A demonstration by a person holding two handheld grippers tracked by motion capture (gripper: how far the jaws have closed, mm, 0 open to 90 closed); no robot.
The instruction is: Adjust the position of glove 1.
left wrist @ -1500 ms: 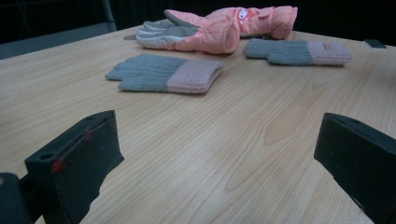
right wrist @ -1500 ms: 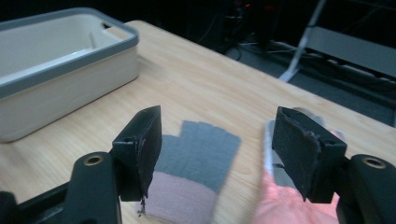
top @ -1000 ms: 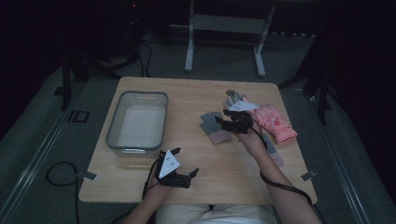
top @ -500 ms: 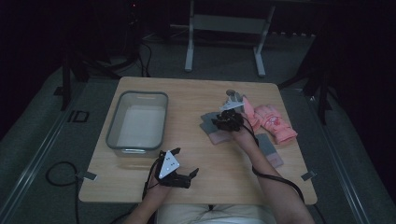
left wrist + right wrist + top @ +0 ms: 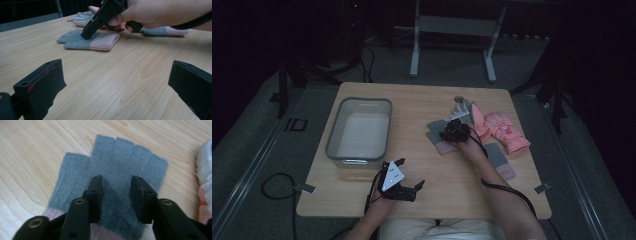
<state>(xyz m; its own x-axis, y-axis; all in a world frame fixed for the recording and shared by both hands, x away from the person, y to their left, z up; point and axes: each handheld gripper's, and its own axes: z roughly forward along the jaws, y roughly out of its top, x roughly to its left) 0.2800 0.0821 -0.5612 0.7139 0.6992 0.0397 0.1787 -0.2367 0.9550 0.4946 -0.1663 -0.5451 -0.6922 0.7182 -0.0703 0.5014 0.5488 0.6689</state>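
Note:
A grey knit glove with a pink cuff (image 5: pixel 435 136) (image 5: pixel 87 41) (image 5: pixel 125 162) lies flat on the wooden table, right of centre. My right gripper (image 5: pixel 453 131) (image 5: pixel 86 35) (image 5: pixel 116 182) points down onto its palm. The jaws stand a little apart, both tips touching the knit, with flat fabric between them. Near the table's front edge my left gripper (image 5: pixel 410 173) (image 5: pixel 117 75) rests wide open with bare wood between its jaws. It faces the glove from a distance.
A clear plastic bin (image 5: pixel 332 142) stands at the left. Right of the grey glove lie a pink glove (image 5: pixel 507 132), a white glove (image 5: pixel 464 107) (image 5: pixel 83 18) and a matching grey-and-pink glove (image 5: pixel 499 160) (image 5: pixel 162 31).
My right gripper has moved left from over the pile of gloves and come down onto the grey glove. The left gripper has stayed where it was.

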